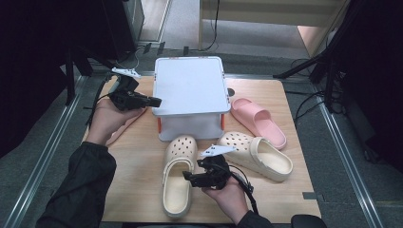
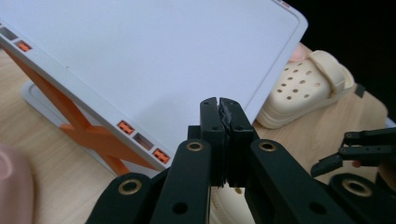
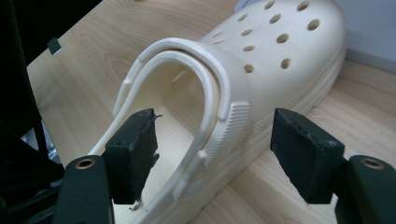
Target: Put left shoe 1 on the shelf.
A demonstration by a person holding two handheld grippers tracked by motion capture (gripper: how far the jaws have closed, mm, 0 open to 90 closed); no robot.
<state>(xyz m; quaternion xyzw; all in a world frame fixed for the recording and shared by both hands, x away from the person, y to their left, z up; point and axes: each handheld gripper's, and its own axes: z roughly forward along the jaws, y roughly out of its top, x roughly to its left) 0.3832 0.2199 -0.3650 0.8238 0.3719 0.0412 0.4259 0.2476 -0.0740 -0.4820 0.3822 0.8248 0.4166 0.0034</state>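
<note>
A cream clog (image 1: 178, 173) lies lengthwise on the table's front middle, toe towards the box. My right gripper (image 1: 187, 177) reaches it from the right. In the right gripper view, my right gripper (image 3: 217, 147) stands open astride the side wall of this cream clog (image 3: 275, 51): one pad (image 3: 135, 149) is inside the shoe's opening, the other outside, and neither presses. My left gripper (image 1: 156, 101) hovers by the left side of the white lidded box (image 1: 190, 85). Its jaws are shut with nothing between them, and my left gripper (image 2: 224, 109) points over the box lid (image 2: 140, 56).
A second cream clog (image 1: 259, 154) lies at the right front, also seen past the box as a cream clog (image 2: 303, 86). A pink slide (image 1: 259, 121) rests right of the box, and another pink slide (image 1: 124, 124) lies under the left hand. The wooden table (image 1: 138, 190) has bare room at front left.
</note>
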